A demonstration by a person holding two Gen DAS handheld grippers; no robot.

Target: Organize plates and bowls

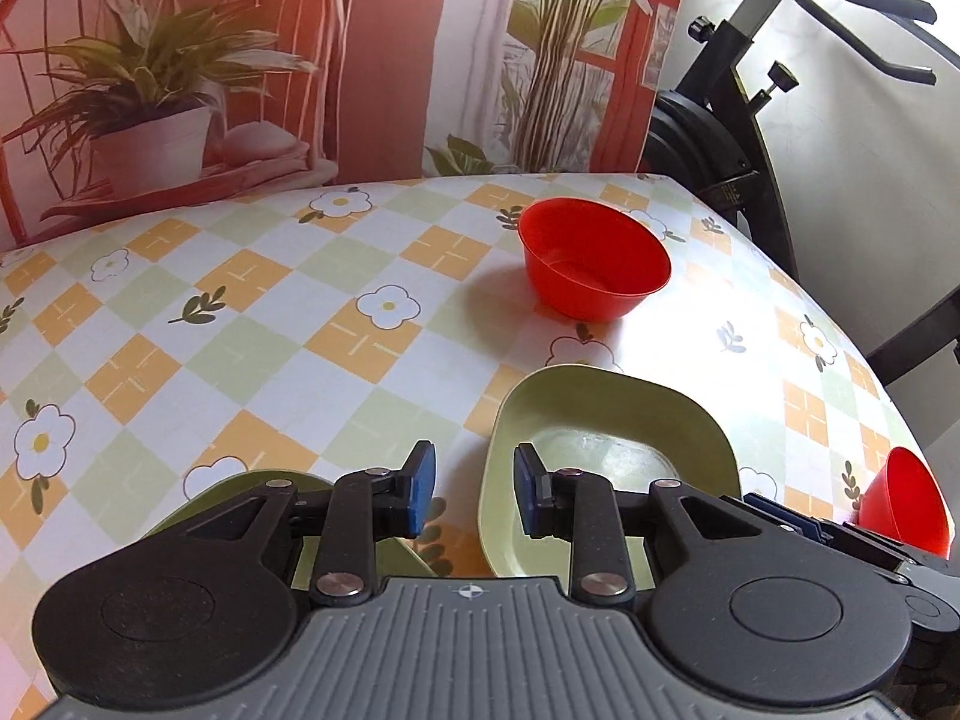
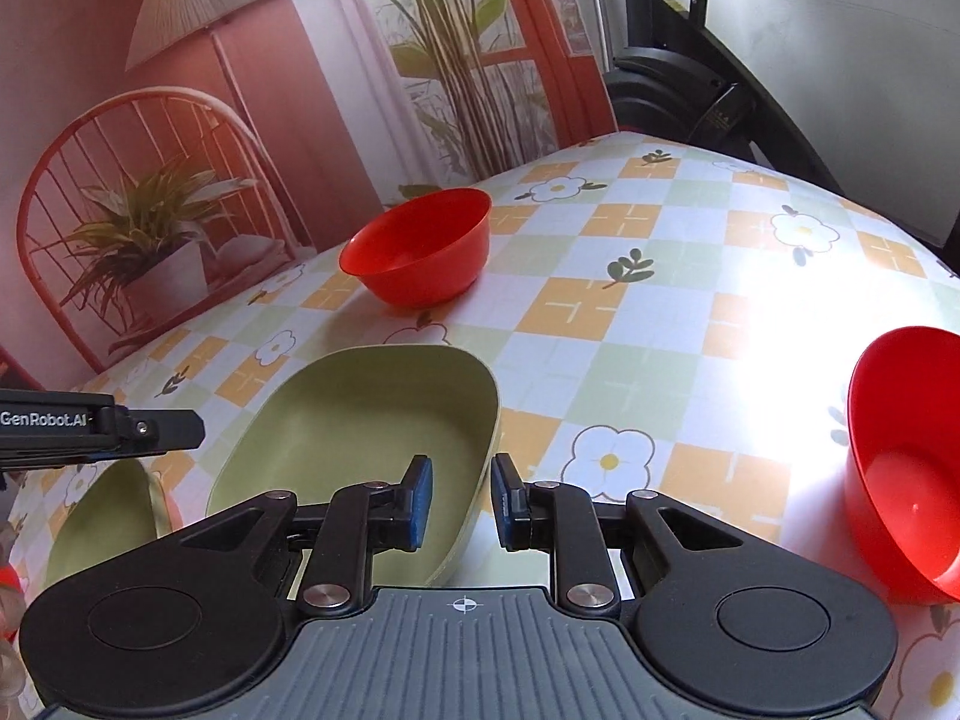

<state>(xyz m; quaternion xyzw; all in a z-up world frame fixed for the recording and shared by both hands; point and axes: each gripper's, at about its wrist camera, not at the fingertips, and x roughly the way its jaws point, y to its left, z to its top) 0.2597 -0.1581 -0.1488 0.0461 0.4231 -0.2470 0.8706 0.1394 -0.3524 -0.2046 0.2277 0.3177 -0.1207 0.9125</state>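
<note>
1. the left gripper point(image 1: 468, 489) hangs over the near table with its jaws parted and nothing between them; it lines up on the gap between the two green plates, probably readying to take a rim.
2. the right gripper point(image 2: 461, 501) is likewise spread and empty, straddling the near right rim of the larger green plate point(image 2: 372, 438); a stacking grasp seems intended.
3. the smaller green plate point(image 2: 105, 525) lies left of it, apart.
4. one red bowl point(image 2: 417, 246) sits far, another red bowl point(image 2: 906, 468) near right, tilted in view.
5. the checked tablecloth point(image 2: 648, 276) is otherwise bare; an exercise bike point(image 1: 738, 138) stands beyond the table; nothing blocks either approach.
</note>
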